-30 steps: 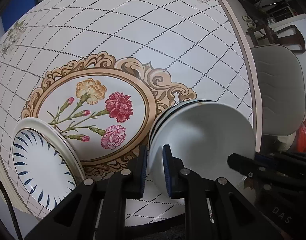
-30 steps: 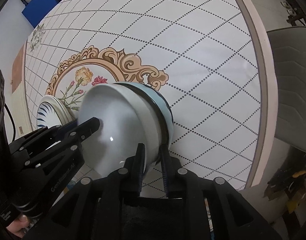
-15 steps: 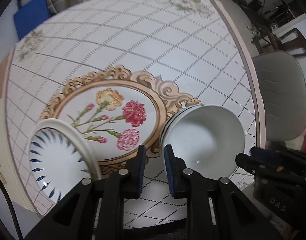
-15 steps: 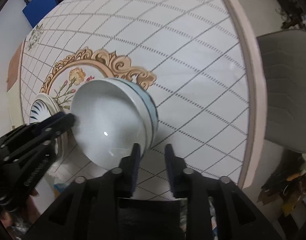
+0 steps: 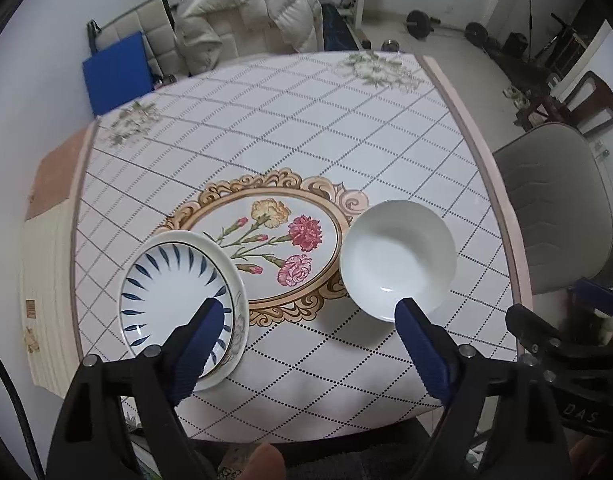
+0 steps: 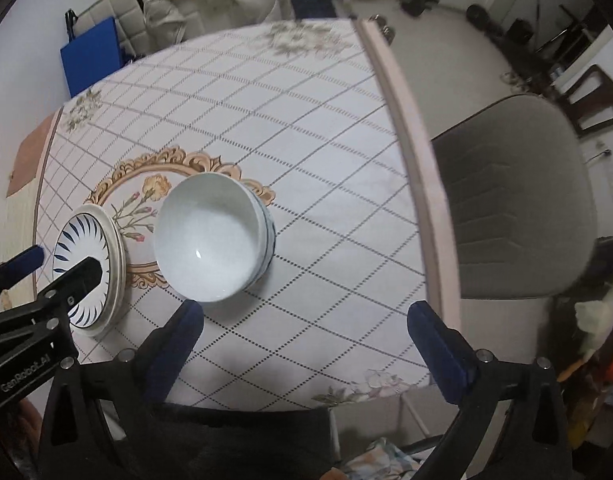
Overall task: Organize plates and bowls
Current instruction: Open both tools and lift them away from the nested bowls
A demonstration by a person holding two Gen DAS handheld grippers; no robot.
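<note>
Bowls (image 6: 214,240) sit nested on the table (image 5: 306,128), plates (image 5: 182,300) stacked just beside. Left gripper (image 5: 306,320) and right gripper (image 6: 306,320) jaws are opening, nothing between them. Advise withdrawing straight upward, clear of rims.

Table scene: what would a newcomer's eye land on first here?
Probably the white bowl stack by the carnation medallion on the table. Left of it sits the blue-leaf plate stack. Both the left hand-held gripper and right hand-held gripper hang above, jaws opening, nothing between them.
</note>
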